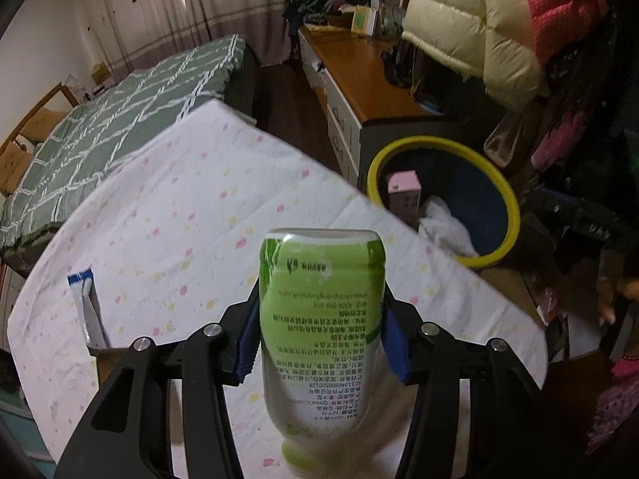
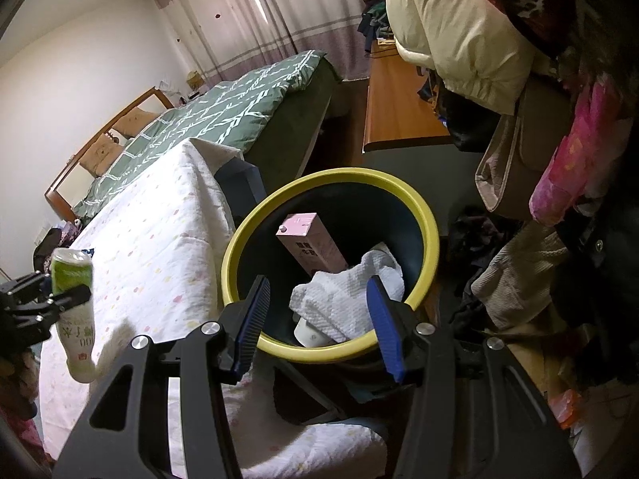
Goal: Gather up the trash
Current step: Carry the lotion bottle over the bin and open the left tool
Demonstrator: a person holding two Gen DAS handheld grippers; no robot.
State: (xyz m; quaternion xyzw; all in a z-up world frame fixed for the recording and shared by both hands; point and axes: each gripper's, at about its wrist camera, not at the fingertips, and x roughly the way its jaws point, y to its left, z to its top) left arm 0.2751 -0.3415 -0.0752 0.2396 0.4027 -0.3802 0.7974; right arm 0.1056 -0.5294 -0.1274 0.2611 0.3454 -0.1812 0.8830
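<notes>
My left gripper (image 1: pixel 319 339) is shut on a green and white plastic bottle (image 1: pixel 321 319), held upside down above the table with the dotted white cloth (image 1: pixel 167 215). The bottle (image 2: pixel 74 291) and the left gripper (image 2: pixel 60 299) also show at the left of the right wrist view. My right gripper (image 2: pixel 315 319) is open and empty, over the near rim of the yellow-rimmed dark bin (image 2: pixel 433 239). The bin (image 1: pixel 515 215) holds a pink carton (image 2: pixel 309 241) and crumpled white paper (image 2: pixel 347 299). A blue and white wrapper (image 1: pixel 88 307) lies on the table's left side.
A bed with a green quilt (image 1: pixel 116 119) lies beyond the table. A wooden-topped dresser (image 1: pixel 359 76) stands behind the bin. Coats and clothes (image 1: pixel 499 20) hang at the right, close to the bin. A white cup-like item (image 2: pixel 307 333) lies in the bin.
</notes>
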